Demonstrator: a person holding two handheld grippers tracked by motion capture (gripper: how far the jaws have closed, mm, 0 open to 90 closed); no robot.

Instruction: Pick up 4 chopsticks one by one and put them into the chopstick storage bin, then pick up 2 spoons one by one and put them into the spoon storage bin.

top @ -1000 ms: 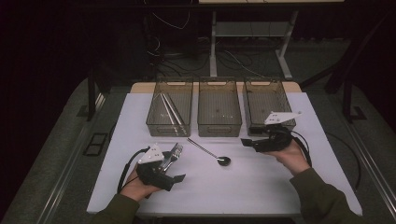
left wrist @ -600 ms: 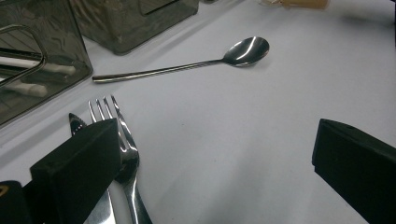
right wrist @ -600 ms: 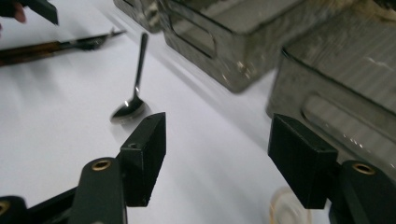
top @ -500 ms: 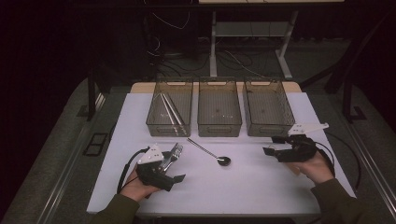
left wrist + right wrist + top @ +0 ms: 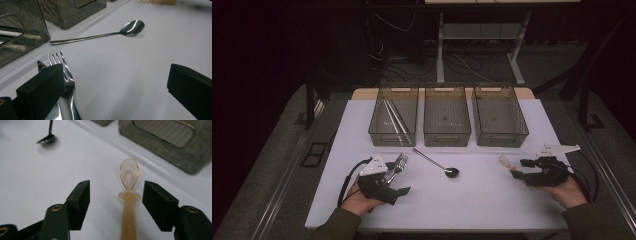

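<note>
White tabletop: up close, right gripper jaws stand apart astride an orange spoon, seemingly untouched; from above it's a pale speck

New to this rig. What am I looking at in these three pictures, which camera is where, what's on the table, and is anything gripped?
There is no robot arm here: a person holds a hand-held two-jaw gripper in each hand. The high view looks down from above the person's side of the white table. The other two cameras ride on the grippers and look along their black jaws.

At the far side of the table stand three clear bins; the left one holds some long utensils. A metal spoon lies in the middle. A fork lies by the left gripper, against its left jaw, with what looks like a second utensil beside it.

The right gripper has an orange plastic spoon lying between its jaws, which have just been closing a little, but the pads do not touch it. Both grippers are open; nothing is gripped yet.
</note>
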